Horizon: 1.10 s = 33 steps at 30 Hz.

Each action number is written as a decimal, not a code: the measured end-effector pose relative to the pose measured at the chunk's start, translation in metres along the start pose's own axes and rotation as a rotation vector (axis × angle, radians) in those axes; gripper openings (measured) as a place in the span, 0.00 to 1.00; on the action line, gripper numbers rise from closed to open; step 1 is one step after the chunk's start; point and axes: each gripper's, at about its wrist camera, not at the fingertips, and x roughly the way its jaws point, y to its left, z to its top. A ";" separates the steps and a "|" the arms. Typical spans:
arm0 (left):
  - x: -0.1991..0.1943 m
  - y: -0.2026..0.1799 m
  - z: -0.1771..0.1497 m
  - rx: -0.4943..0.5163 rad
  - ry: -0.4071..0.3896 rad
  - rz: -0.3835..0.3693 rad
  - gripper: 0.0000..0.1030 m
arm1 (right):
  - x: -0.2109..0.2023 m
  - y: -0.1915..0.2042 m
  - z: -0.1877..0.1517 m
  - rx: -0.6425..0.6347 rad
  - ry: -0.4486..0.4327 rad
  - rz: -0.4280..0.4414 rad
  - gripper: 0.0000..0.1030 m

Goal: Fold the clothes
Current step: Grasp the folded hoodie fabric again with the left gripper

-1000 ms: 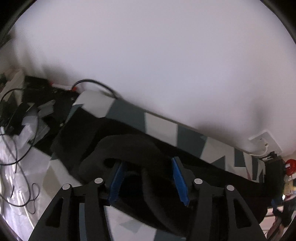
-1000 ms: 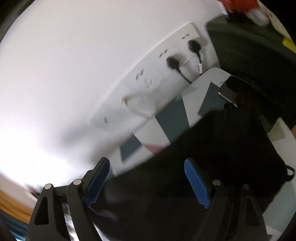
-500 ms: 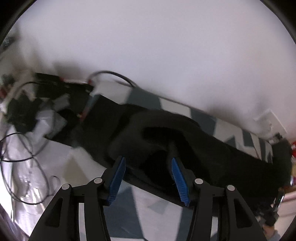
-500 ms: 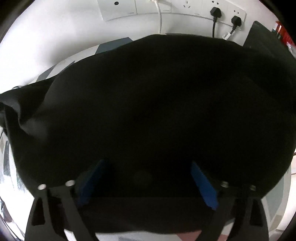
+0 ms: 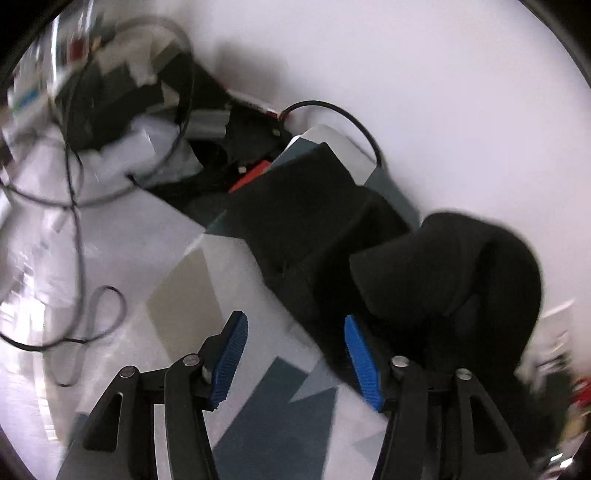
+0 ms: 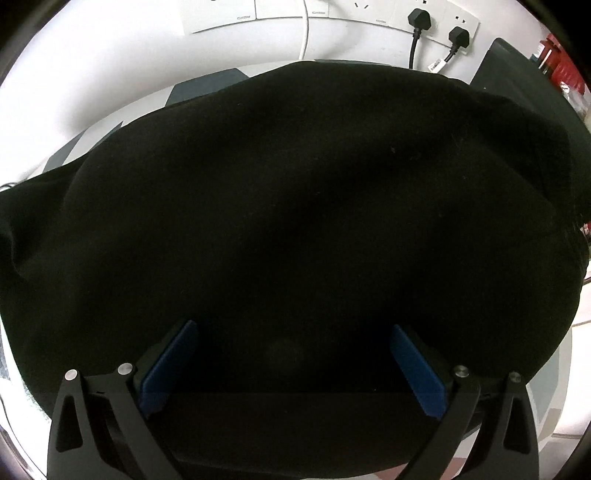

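Observation:
A black garment (image 6: 295,192) lies spread on the table and fills most of the right wrist view. My right gripper (image 6: 293,365) hovers low over its near edge, open wide, with the cloth under and between the blue pads (image 6: 170,362). In the left wrist view the same garment (image 5: 314,206) lies flat, with a raised, bunched fold (image 5: 454,273) at the right. My left gripper (image 5: 295,356) is open over the patterned tablecloth (image 5: 184,306). Its right pad (image 5: 360,360) sits at the garment's edge and nothing is held.
Wall sockets with two black plugs (image 6: 419,18) and a white cable (image 6: 306,33) run behind the table. A dark box (image 6: 517,66) stands at the back right. Black cables (image 5: 74,221), white bags and dark clutter (image 5: 140,110) crowd the table's left end.
The left gripper has swung left, so the bunched fold that was between its fingers is now to their right. The right gripper dropped from facing the wall to just over the garment.

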 end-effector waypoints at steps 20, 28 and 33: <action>-0.019 -0.026 -0.009 -0.043 -0.117 0.002 0.06 | 0.002 -0.001 0.003 -0.041 0.005 0.004 1.00; -0.085 0.003 -0.086 -0.108 -0.122 0.067 0.06 | -0.002 -0.010 -0.005 -0.223 0.043 0.070 1.00; -0.119 0.022 -0.158 -0.174 -0.098 0.122 0.06 | -0.006 -0.028 -0.016 -0.360 0.043 0.119 1.00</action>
